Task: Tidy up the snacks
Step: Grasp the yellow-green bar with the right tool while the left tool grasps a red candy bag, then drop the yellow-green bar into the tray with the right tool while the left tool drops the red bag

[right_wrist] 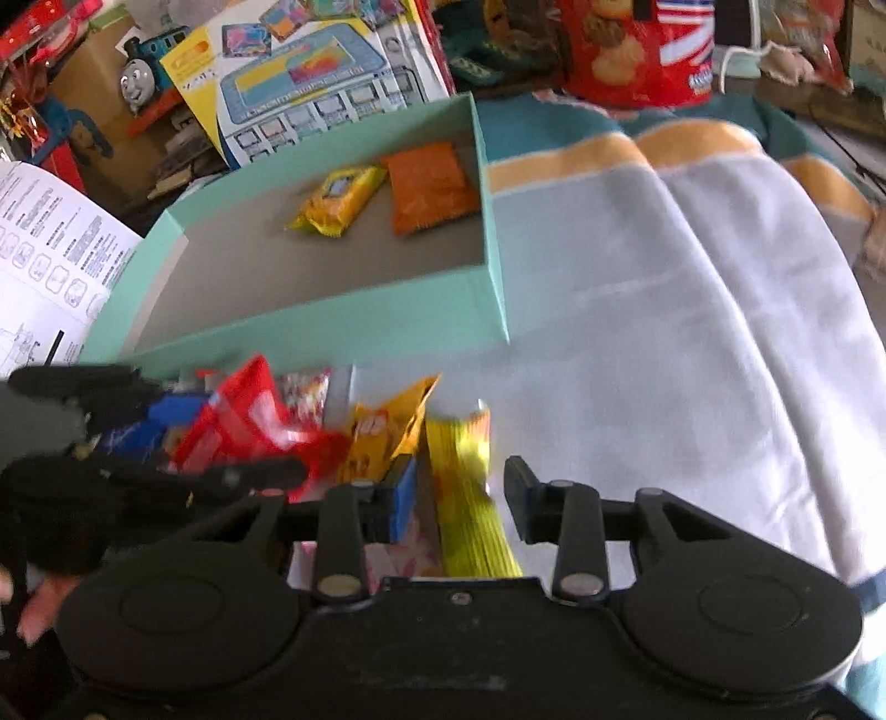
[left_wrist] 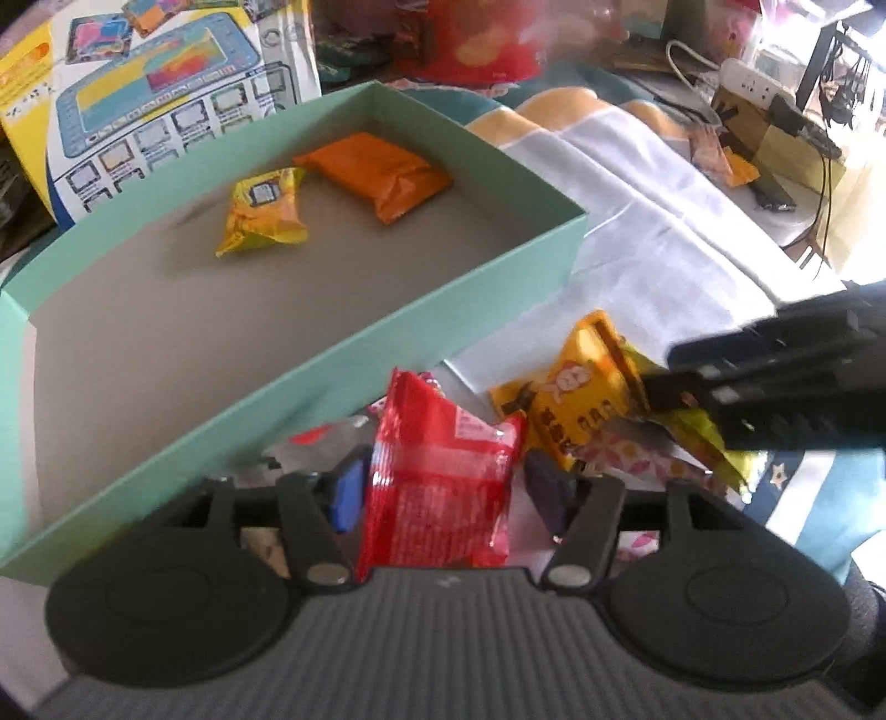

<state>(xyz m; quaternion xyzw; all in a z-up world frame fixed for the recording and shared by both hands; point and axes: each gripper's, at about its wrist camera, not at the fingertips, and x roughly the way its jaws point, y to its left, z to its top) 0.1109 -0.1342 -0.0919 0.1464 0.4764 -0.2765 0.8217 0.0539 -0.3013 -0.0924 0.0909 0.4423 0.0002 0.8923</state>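
My left gripper point(left_wrist: 443, 484) holds a red snack packet point(left_wrist: 437, 443) upright between its blue and dark pads, just in front of the teal box point(left_wrist: 332, 354). In the right wrist view my right gripper point(right_wrist: 459, 484) is shut on a yellow-green striped packet point(right_wrist: 470, 498). In the left wrist view it reaches in from the right side. Between the two grippers lies a yellow-orange cartoon packet point(left_wrist: 576, 399) on top of a pink flowered packet point(left_wrist: 637, 459). Inside the box rest a yellow packet point(left_wrist: 263, 213) and an orange packet point(left_wrist: 382, 174).
A white and yellow cloth point(left_wrist: 637, 210) covers the surface right of the box. Behind the box stand a printed toy carton point(left_wrist: 166, 99) and a red biscuit tin point(right_wrist: 637, 50). A power strip point(left_wrist: 753, 83) lies at the far right. A paper leaflet point(right_wrist: 50, 249) sits left of the box.
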